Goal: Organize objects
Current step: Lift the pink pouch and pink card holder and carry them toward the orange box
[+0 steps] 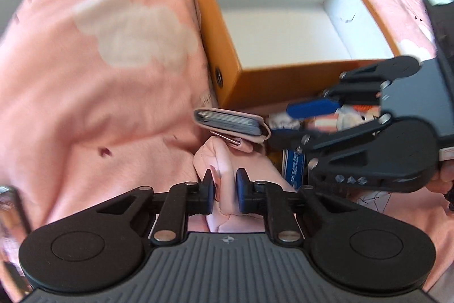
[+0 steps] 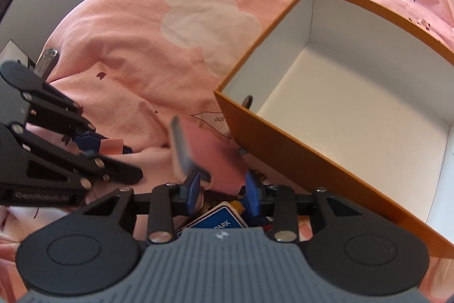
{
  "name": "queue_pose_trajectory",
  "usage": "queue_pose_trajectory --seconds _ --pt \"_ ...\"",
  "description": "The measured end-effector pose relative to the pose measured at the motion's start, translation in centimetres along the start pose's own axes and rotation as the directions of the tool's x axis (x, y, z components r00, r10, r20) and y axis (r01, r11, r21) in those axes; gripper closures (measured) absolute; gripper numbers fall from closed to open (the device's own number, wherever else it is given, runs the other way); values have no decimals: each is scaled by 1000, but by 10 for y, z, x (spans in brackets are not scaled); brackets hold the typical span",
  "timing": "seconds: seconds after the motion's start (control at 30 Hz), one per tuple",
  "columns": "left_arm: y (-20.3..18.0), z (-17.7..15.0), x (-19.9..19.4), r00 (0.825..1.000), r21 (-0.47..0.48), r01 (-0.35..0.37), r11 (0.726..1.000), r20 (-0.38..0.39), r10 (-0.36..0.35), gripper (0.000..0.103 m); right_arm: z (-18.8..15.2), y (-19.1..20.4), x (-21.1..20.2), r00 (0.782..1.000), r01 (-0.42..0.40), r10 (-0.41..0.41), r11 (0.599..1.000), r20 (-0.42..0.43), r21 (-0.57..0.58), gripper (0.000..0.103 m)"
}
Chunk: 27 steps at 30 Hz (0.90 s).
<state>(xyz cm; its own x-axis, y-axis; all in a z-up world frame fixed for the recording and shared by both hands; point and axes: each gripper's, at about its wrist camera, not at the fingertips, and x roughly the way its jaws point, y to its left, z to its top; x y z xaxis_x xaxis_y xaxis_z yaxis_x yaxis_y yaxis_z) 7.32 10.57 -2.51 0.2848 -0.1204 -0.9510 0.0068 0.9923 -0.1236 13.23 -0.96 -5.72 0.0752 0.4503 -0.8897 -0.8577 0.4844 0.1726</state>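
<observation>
An open orange box (image 1: 227, 67) with a white inside sits on a pink bedsheet (image 1: 99, 104); it also shows in the right wrist view (image 2: 283, 144). My left gripper (image 1: 224, 190) is shut on a fold of the pink bedsheet (image 1: 227, 169). My right gripper (image 2: 222, 189) is open, with a pink card wallet (image 2: 195, 149) between its fingers, touching the left finger (image 2: 193, 189). The wallet also shows in the left wrist view (image 1: 232, 125), beside the right gripper (image 1: 300, 121). The left gripper (image 2: 113, 148) shows at the left of the right wrist view.
Small items lie in a heap by the box's near side: a blue card (image 2: 218, 222) marked "PARK", a blue packet (image 1: 295, 166) and a white plush toy (image 1: 357, 115). A metal object (image 2: 46, 61) lies at the sheet's left edge.
</observation>
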Motion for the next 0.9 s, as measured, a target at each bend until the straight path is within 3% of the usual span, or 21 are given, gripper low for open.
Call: queue_pose_trajectory --seconds 0.13,0.23,0.43,0.63,0.77,0.9 --pt "-11 1 -21 987 75 -133 988 102 125 87 -2 5 3 1000 -5 4 999 -19 -38 65" --pt "-21 2 -24 952 117 -265 957 192 240 87 -2 5 9 1000 -10 9 998 -20 -67 65" --pt "-21 1 -8 934 146 -329 933 194 299 84 1 0 29 999 -28 25 995 -31 -91 65" --pt "8 8 -13 965 5 -227 974 133 225 74 -4 15 36 998 -47 36 979 -58 -197 61" --pt "19 16 -17 976 -37 -191 981 97 194 59 -8 26 39 997 -41 23 960 -70 -278 56" --pt "36 27 -17 991 -85 -127 988 41 131 53 -5 34 54 997 15 -39 941 -65 -339 56"
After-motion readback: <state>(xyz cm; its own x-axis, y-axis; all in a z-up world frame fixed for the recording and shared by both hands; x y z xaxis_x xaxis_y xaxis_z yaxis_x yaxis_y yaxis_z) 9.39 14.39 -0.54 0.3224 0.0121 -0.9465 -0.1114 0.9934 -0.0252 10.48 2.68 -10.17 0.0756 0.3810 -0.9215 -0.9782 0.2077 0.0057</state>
